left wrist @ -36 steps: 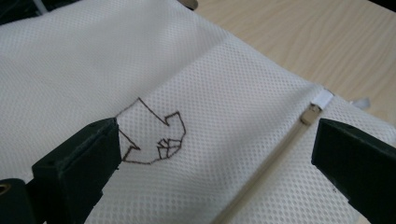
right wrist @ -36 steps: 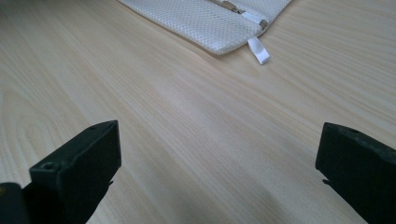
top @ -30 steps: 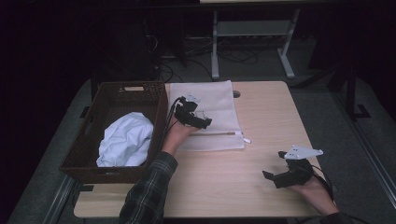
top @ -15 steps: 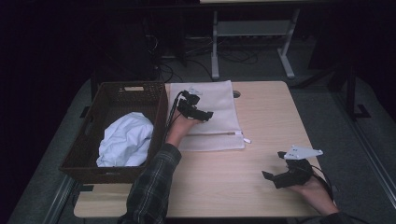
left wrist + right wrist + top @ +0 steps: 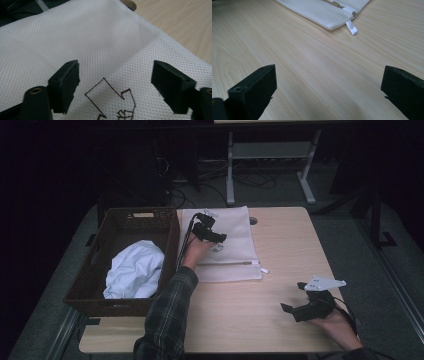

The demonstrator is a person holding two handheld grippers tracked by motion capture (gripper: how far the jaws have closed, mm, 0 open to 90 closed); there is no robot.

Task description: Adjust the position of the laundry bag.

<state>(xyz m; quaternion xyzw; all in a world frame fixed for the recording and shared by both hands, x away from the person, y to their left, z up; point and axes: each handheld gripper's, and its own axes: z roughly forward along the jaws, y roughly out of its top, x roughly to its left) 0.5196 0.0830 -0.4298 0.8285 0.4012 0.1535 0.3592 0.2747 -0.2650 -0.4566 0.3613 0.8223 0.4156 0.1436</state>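
A wicker basket at the table's left held pale blue cloth. Beside it lay the white mesh bag, zipped and ungrasped; the left gripper, jaws narrowing, hovered above. The right gripper rested unclenched.

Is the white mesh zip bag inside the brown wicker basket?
No, the white mesh zip bag lies flat on the wooden table beside the brown wicker basket.
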